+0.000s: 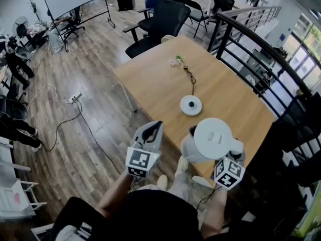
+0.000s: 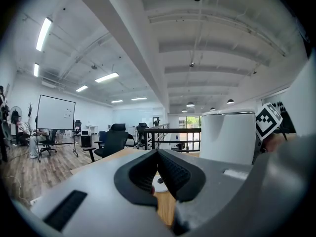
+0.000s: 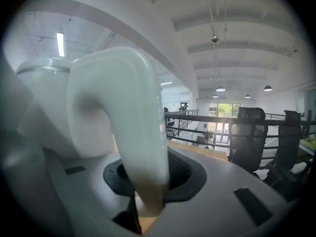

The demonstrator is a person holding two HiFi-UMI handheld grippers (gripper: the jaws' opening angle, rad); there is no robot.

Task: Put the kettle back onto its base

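Observation:
A white kettle (image 1: pixel 213 138) hangs above the near end of the wooden table (image 1: pixel 150 84). My right gripper (image 1: pixel 234 149) is shut on its curved handle (image 3: pixel 123 122), which fills the space between the jaws in the right gripper view. The round white base (image 1: pixel 191 105) lies flat on the table beyond the kettle, with its black cord (image 1: pixel 190 77) running away from me. My left gripper (image 1: pixel 156 126) hovers off the table's near left edge with its pads (image 2: pixel 170 169) together and nothing in them. In the left gripper view, the kettle (image 2: pixel 227 135) stands to its right and the base (image 2: pixel 159 182) shows low between the jaws.
Black office chairs (image 1: pixel 159 21) stand at the table's far end. A dark metal railing (image 1: pixel 261 49) runs along the right side. A small pink and green object (image 1: pixel 176 61) lies near the cord's far end. A power strip (image 1: pixel 74 98) with cables lies on the wooden floor at left.

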